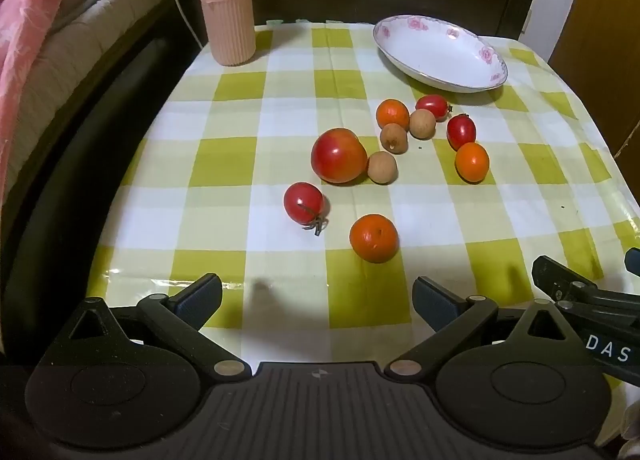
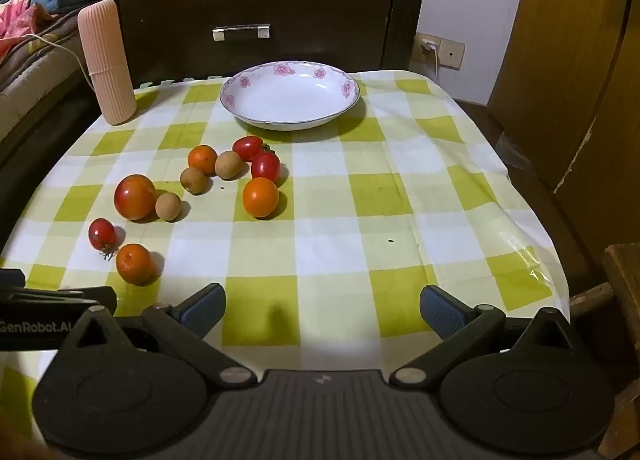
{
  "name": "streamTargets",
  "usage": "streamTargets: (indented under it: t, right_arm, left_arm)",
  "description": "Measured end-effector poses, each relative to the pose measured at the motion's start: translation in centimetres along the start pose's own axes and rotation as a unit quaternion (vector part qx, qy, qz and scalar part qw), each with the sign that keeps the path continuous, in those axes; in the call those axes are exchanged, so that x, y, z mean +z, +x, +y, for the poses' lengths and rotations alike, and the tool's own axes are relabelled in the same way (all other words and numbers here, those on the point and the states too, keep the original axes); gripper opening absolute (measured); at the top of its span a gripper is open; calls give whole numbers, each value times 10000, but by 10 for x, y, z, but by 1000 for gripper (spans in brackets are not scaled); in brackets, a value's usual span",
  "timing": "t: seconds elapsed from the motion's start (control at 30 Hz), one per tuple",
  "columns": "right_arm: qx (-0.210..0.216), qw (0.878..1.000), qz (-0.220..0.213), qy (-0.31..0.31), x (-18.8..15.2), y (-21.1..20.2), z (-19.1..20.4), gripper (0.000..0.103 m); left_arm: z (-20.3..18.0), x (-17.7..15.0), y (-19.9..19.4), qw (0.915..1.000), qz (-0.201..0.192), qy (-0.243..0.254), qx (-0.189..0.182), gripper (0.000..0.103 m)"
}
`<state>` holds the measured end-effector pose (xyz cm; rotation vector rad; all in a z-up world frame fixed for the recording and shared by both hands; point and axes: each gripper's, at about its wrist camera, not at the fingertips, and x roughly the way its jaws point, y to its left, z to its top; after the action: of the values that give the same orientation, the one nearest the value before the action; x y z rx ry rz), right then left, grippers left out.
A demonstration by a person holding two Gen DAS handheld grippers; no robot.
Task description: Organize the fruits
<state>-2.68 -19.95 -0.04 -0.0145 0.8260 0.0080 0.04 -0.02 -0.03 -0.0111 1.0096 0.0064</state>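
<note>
Fruit lies loose on a green-and-white checked tablecloth (image 1: 280, 92), all of it ahead of both grippers and none of it held. The left gripper (image 1: 318, 300) hovers low over the near edge of the cloth with its jaws spread wide and nothing between them; the right gripper (image 2: 322, 308) does the same just beside it, likewise released. Nearest the left gripper, just ahead and slightly right of its centre, sits a small orange (image 1: 373, 238), with a stemmed cherry tomato (image 1: 303, 203) close by on its left. Farther ahead is a large tomato (image 1: 339, 156) touching a brown longan (image 1: 382, 167) on its right. Beyond those, ahead and to the right, a cluster gathers: a second longan (image 1: 394, 138), a third longan (image 1: 422, 123), an orange (image 1: 392, 113), an elongated tomato (image 1: 432, 105), another small tomato (image 1: 461, 131) and a further orange (image 1: 472, 162). From the right gripper, the same fruit lies ahead and to the left. An empty white dish (image 2: 256, 100) with pink flowers on its rim stands at the far side of the cloth, straight ahead of the right gripper and beyond the cluster. A ribbed pink cylinder (image 1: 228, 8) stands upright far ahead on the left.
</note>
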Motion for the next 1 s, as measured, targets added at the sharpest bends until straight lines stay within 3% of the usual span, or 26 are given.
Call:
streamTargets:
  t: [1.0]
  right_arm:
    - [-18, 9999, 159, 12, -2, 7, 1, 102]
  left_arm:
    - [2, -5, 7, 10000, 44, 3, -9, 101]
